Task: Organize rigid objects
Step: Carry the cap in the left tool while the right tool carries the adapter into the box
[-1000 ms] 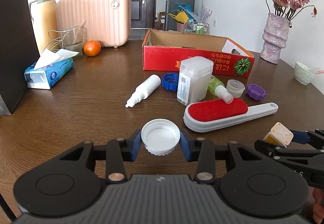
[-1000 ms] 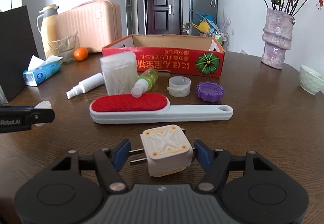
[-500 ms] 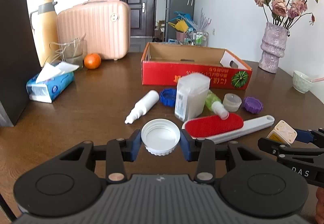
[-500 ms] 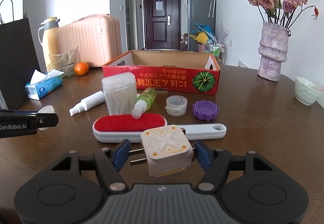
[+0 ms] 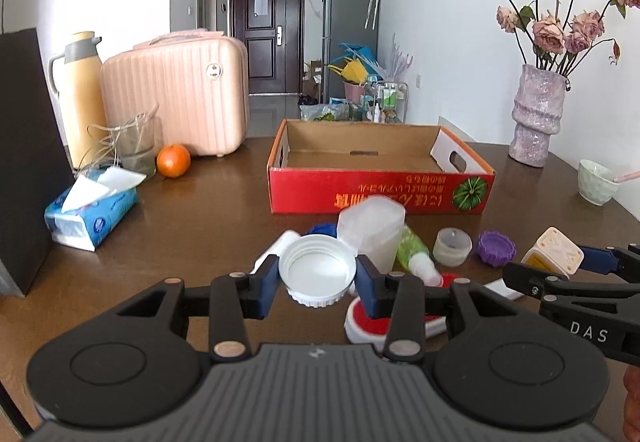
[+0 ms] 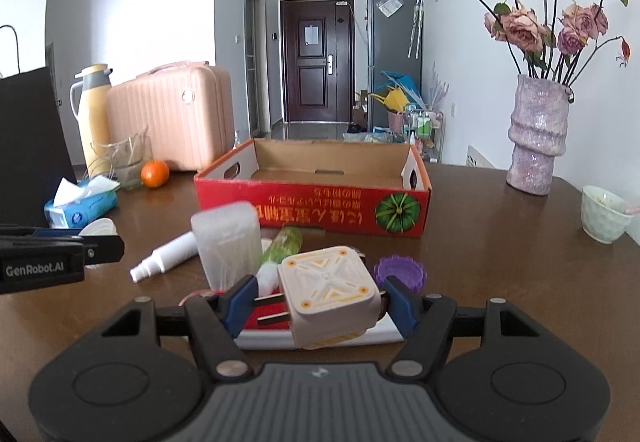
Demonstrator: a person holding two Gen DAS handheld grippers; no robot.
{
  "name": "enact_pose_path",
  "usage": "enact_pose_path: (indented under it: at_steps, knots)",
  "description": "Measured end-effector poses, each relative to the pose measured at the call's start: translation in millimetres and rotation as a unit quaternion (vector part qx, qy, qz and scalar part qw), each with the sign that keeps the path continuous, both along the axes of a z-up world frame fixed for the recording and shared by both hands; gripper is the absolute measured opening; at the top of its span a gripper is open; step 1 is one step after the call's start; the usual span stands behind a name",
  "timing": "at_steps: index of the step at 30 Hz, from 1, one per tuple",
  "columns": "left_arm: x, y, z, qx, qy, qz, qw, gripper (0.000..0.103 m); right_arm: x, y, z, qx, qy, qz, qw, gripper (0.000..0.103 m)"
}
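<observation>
The white cap (image 5: pixel 317 269) sits clamped in my left gripper (image 5: pixel 317 280), clear of the table (image 5: pixel 200 226). The cream plug adapter (image 6: pixel 330 294) is pinched in my right gripper (image 6: pixel 320 302). The red cardboard box (image 5: pixel 380 190) stands beyond both.

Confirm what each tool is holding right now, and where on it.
Left tool: white screw cap, pinched across its ribbed rim, open side up. Right tool: white plug adapter, clamped on opposite side faces, prongs toward the left pad.
</observation>
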State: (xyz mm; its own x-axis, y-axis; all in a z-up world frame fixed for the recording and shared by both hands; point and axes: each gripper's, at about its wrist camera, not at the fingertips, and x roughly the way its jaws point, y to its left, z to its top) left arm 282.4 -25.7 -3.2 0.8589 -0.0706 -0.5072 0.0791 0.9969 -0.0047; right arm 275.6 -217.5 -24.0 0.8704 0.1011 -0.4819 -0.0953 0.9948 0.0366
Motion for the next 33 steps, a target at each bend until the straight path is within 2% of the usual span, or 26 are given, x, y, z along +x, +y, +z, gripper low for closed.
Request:
enact_pose_path:
  at_steps: [22,33]
  knots:
    - [82.9,-23.4,33.8,0.002,-0.032,0.006,0.9995,0.041,80.7,-8.4,31.3,0.02,-0.043,-0.017,0.999,0.068]
    - [130.9,-30.8,33.9,-0.006,-0.035,0.026,0.999,0.041,127.4,-10.3,35.8,0.018,-0.054,-0.02,0.998,0.068]
